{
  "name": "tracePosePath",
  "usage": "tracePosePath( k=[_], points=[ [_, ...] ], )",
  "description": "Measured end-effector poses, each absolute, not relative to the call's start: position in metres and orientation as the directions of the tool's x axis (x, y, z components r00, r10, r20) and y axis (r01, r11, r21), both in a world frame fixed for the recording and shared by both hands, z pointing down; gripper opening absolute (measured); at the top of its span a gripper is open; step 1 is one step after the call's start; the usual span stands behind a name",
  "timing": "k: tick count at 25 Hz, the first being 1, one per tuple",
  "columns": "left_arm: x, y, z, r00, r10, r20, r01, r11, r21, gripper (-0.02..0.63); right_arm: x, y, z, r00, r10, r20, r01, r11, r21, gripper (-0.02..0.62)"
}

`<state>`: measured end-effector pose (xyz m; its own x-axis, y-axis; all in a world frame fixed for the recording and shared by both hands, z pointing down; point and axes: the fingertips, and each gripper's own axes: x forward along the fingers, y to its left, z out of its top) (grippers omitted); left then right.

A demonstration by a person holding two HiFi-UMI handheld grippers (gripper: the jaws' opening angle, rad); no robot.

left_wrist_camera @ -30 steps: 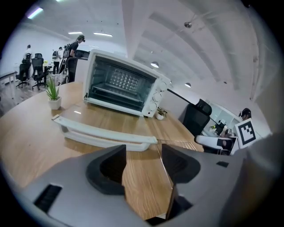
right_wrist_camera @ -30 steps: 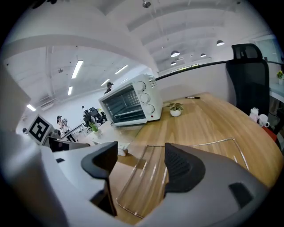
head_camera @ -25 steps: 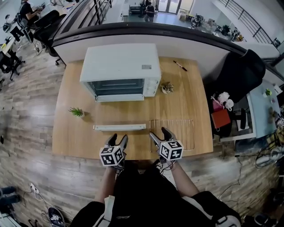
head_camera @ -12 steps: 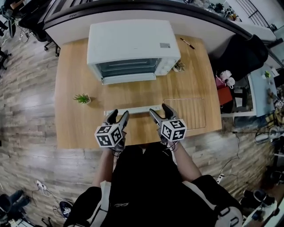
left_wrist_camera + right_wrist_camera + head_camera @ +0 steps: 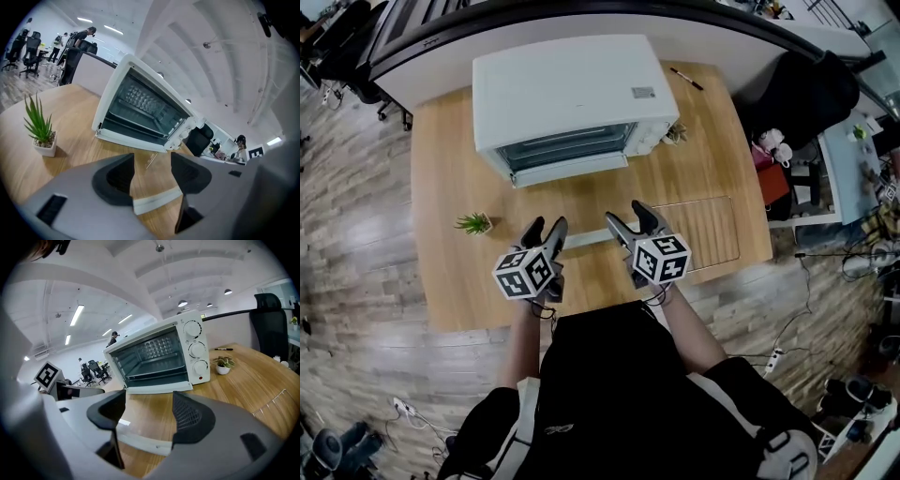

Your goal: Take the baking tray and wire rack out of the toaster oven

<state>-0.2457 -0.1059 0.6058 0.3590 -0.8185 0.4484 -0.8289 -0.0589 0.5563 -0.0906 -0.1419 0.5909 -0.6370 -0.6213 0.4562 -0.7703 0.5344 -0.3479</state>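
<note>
The baking tray [image 5: 586, 237] lay flat on the wooden table [image 5: 441, 169], outside the toaster oven [image 5: 567, 98], just ahead of both grippers and running crosswise between them. In the left gripper view its pale rim [image 5: 157, 200] showed low in the gap between the jaws, below them and not gripped. The right gripper view showed the same rim [image 5: 140, 444] beneath its jaws.

The wire rack [image 5: 703, 230] lay flat on the table to the right of the right gripper [image 5: 626, 214], apart from the tray.

The left gripper [image 5: 544, 225] had its jaws spread, with nothing held. The right gripper's jaws likewise stood apart and empty. Both pointed toward the oven, which stood further ahead with its door down and its cavity open.

A small potted plant [image 5: 474, 223] sat just left of the left gripper. A second small plant [image 5: 677, 134] stood at the oven's right side, with a pen [image 5: 685, 79] beyond it.
</note>
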Motion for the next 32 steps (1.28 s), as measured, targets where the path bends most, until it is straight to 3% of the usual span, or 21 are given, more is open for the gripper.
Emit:
tracePosePath(
  k=[14,27,32],
  points=[
    [-0.308,-0.217,0.609,0.236,-0.887,0.398,-0.736,0.104,0.669,0.250,-0.143,-0.253,0.616,-0.719,-0.554,0.420,-0.665,0.374,-0.646,0.302],
    [-0.335,-0.278,0.655,0.157,-0.881,0.447,-0.665,0.240,0.707,0.249,-0.160,-0.326,0.651,-0.695,-0.591,0.409,-0.590,0.144,-0.795,0.293],
    [-0.338,-0.283,0.659,0.105,-0.900,0.424,-0.622,0.273,0.734,0.169,-0.154,-0.337,0.659,-0.664,-0.628,0.405,-0.584,0.098,-0.806,0.161]
  ],
)
